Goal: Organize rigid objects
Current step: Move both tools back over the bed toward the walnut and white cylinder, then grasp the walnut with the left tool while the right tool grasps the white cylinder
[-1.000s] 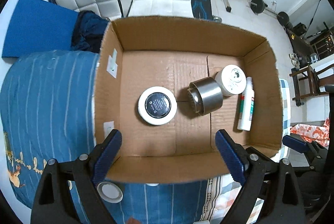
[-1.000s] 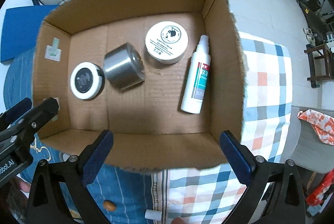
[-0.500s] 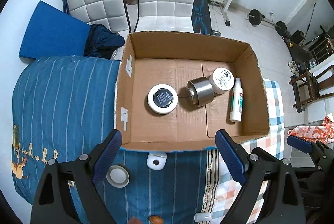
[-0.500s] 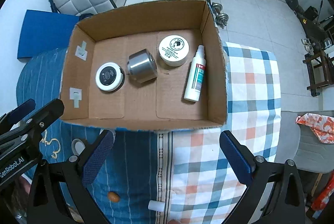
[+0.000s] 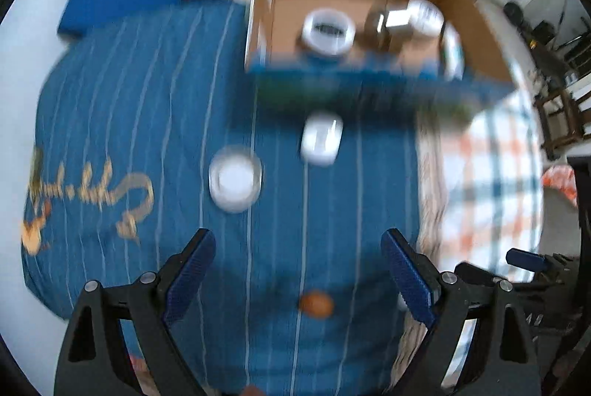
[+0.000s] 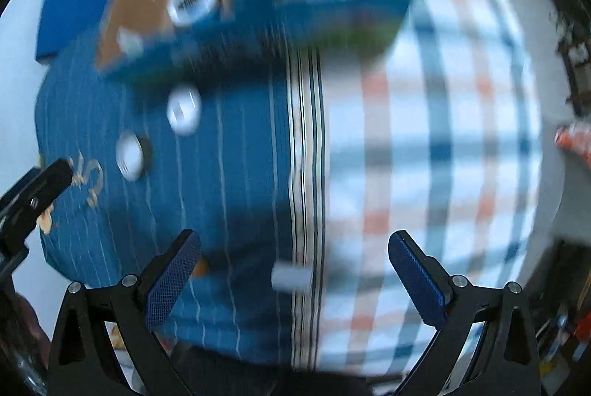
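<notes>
Jars and a spray bottle lay blurred inside the cardboard box at twelve o'clock. Both the left claw and right claw gaped wide, empty, above the blue striped bedspread.

Open blue bedspread lies under both wide-open claws, with nothing between their fingers. The cardboard box walls off the bed's far edge. On the blue part, a white lid, a white jar and what seems a small orange thing interrupt the way; the checked right side looks clear.
</notes>
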Demonstrator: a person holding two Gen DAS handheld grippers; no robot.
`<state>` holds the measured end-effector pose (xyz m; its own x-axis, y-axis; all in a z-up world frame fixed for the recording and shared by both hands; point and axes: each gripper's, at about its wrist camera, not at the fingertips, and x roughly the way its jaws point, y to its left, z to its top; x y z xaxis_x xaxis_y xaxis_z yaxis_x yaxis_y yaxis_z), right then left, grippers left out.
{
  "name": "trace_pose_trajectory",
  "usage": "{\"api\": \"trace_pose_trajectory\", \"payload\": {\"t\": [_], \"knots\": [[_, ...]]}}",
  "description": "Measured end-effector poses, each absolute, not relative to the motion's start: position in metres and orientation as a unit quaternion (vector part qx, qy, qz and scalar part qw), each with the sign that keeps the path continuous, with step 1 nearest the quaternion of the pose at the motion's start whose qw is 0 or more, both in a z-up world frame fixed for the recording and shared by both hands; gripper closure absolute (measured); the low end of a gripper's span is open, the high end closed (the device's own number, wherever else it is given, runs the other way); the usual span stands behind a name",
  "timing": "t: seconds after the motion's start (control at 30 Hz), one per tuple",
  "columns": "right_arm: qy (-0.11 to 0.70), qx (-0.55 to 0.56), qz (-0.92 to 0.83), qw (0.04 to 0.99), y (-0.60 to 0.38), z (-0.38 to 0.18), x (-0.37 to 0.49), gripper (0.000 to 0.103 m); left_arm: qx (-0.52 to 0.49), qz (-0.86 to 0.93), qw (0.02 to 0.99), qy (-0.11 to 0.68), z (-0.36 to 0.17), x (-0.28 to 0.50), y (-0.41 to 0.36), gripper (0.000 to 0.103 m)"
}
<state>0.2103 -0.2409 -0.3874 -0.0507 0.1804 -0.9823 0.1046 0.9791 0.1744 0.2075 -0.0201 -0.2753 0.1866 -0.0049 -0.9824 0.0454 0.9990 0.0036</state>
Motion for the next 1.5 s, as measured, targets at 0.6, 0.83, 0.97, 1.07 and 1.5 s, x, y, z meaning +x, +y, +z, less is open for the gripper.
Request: {"api": "trace_pose_trajectory", "payload": {"t": [0.6,0.83,0.97,1.07,1.5], "knots": [[0.782,0.138,0.01,0.607,-0.211,-0.495,0.141,0.026,0.015,-0.037,0.662,0.748,-0.433,0.127,-0.035,0.036],[0.786,0.145,0.007,0.602,-0.213,-0.504,0.14,0.029,0.023,-0.04,0.649,0.76,-0.45,0.12,-0.045,0.048],[0.789,0.147,0.007,0.596,-0.218,-0.503,0.145,0.036,0.035,-0.037,0.654,0.755,-0.45,0.118,-0.053,0.063],[0.796,0.141,0.005,0.589,-0.22,-0.508,0.149,0.055,0.036,-0.036,0.66,0.749,-0.449,0.117,-0.055,0.064],[0.777,0.123,0.016,0.618,-0.224,-0.48,0.141,0.058,0.032,-0.055,0.702,0.709,-0.398,0.099,-0.072,0.064]]}}
